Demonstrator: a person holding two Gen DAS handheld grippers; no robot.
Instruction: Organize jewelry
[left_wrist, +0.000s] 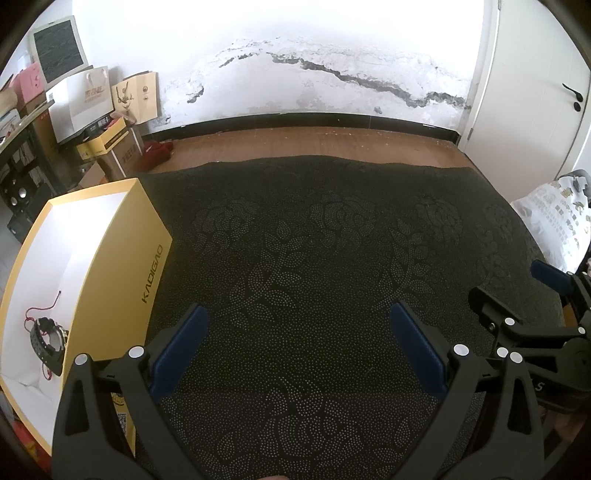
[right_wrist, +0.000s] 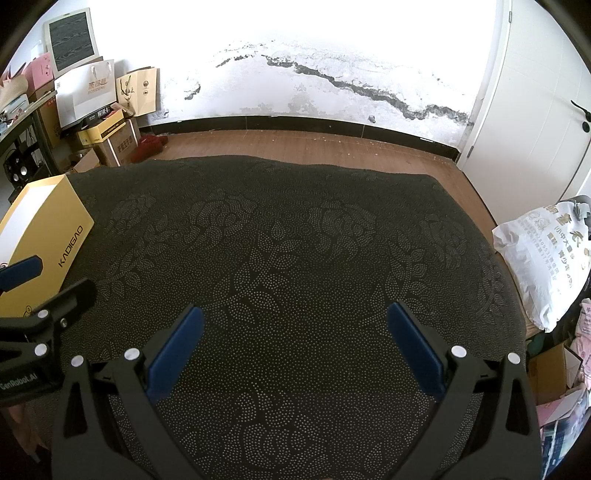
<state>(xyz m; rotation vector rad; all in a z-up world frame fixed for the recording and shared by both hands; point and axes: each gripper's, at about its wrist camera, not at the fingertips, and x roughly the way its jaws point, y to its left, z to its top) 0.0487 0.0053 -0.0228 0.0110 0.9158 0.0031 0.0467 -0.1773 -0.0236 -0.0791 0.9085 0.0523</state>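
Observation:
A yellow open box (left_wrist: 110, 266) with a white inside stands at the left of the dark patterned cloth (left_wrist: 314, 240). A black watch (left_wrist: 46, 339) and a thin red cord (left_wrist: 40, 310) lie in its near end. My left gripper (left_wrist: 297, 325) is open and empty, low over the cloth, just right of the box. My right gripper (right_wrist: 293, 325) is open and empty over the cloth; it also shows at the right edge of the left wrist view (left_wrist: 509, 291). The box also shows in the right wrist view (right_wrist: 44, 236), with my left gripper (right_wrist: 40, 277) in front of it.
The cloth-covered table (right_wrist: 295, 221) ends at a wooden floor (right_wrist: 295, 142) and a cracked white wall. Stacked cartons and paper bags (left_wrist: 99, 107) stand at the back left. A white printed sack (right_wrist: 539, 258) lies at the right edge, by a white door (right_wrist: 535, 110).

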